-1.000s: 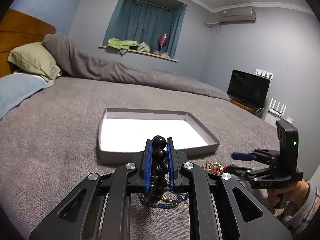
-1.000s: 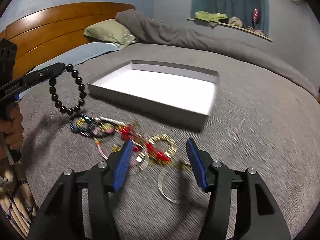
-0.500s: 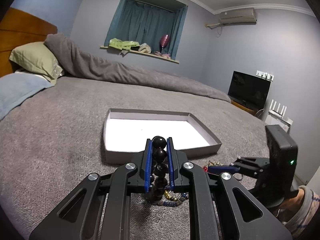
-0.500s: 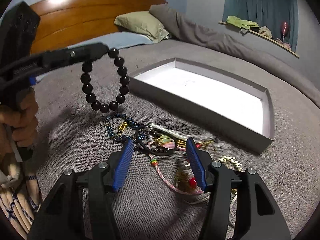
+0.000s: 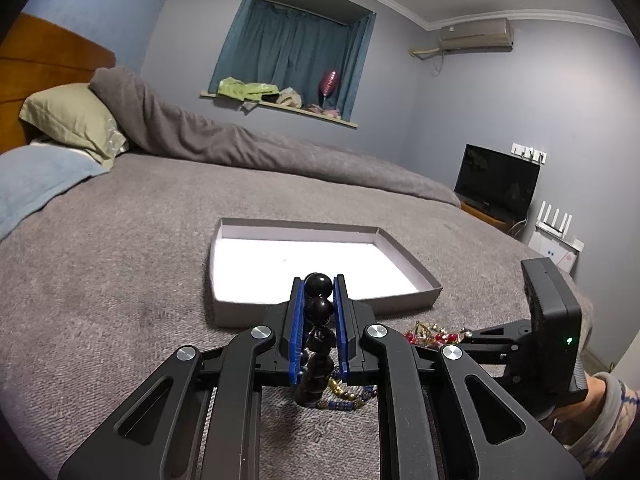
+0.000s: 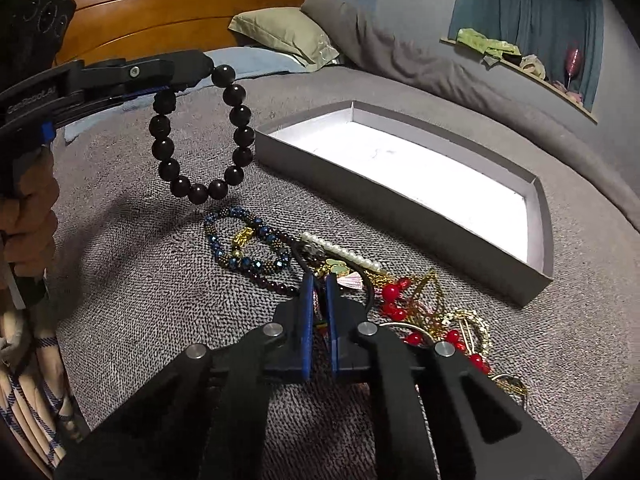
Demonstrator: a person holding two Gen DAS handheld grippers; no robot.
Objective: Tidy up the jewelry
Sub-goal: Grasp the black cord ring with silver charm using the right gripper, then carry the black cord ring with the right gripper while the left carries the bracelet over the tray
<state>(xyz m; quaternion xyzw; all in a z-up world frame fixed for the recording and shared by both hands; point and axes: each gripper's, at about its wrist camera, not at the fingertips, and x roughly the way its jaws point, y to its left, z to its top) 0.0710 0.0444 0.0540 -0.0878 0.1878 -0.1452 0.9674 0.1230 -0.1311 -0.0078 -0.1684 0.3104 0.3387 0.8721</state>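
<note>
My left gripper (image 5: 318, 286) is shut on a black bead bracelet (image 5: 319, 306) and holds it in the air; in the right wrist view the bracelet (image 6: 200, 136) hangs from the left gripper (image 6: 200, 68) above the bed. A heap of jewelry (image 6: 320, 264) lies on the grey bedspread in front of a shallow grey box (image 6: 404, 160) with a white floor. My right gripper (image 6: 319, 280) is down in the heap with its jaws nearly closed on a thin pink and multicoloured cord (image 6: 320, 312). The box also shows in the left wrist view (image 5: 320, 264).
A blue bead bracelet (image 6: 248, 248), a pearl strand (image 6: 340, 250), red beads (image 6: 394, 300) and gold rings (image 6: 468, 324) lie in the heap. Pillows (image 6: 284, 36) and a wooden headboard (image 6: 180, 12) are at the back. A folded grey duvet (image 5: 240, 144) runs along the far side.
My right gripper has moved down into the jewelry heap and closed from wide open to nearly shut on a cord. The left gripper holds the black bracelet as before.
</note>
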